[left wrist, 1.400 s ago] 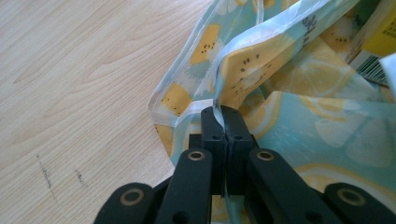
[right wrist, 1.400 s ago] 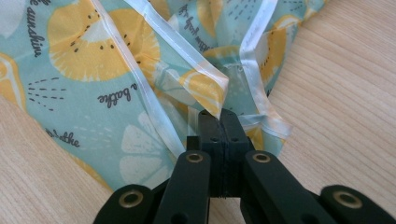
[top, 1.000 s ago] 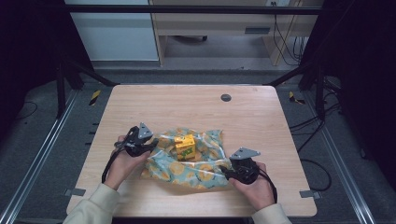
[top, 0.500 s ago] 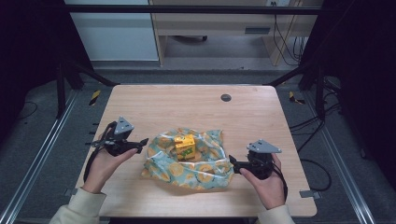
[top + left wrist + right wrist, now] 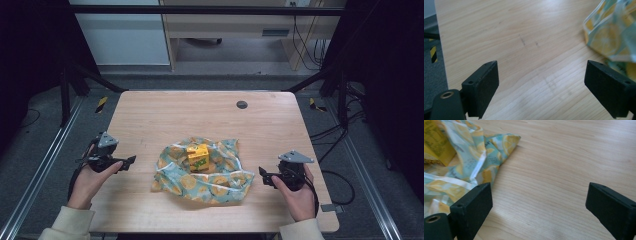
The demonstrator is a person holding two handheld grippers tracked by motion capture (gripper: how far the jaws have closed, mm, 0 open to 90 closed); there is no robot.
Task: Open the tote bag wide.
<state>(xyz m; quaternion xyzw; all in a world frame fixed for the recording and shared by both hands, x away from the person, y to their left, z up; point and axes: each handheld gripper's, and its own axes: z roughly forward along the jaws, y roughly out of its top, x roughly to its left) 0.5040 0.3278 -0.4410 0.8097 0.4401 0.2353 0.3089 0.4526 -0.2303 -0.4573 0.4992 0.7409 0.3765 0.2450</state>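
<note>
**Now hands off: both grippers let go of the lemon-print cloth**

Just a sec ago both tools were at the cloth's edges; now the left hand-held gripper (image 5: 131,161) and right hand-held gripper (image 5: 261,175) have pulled out to either side of the desk (image 5: 165,112), well apart from the bundle. Jaws on both have just been opening and now stand wide w/ nothing between them, only bare wood showing in each gripper view. The lemon-print cloth (image 5: 220,182) lies rumpled at mid-desk, toward the person's side, w/ the yellow carton (image 5: 198,157) upright on it, top and front still uncovered. The cloth's edge sits near the left hand-held gripper's far jaw, not touching. Looks like a release betw. folds: wrap not closed yet, so prob. a fresh grip on another corner is due.
</note>
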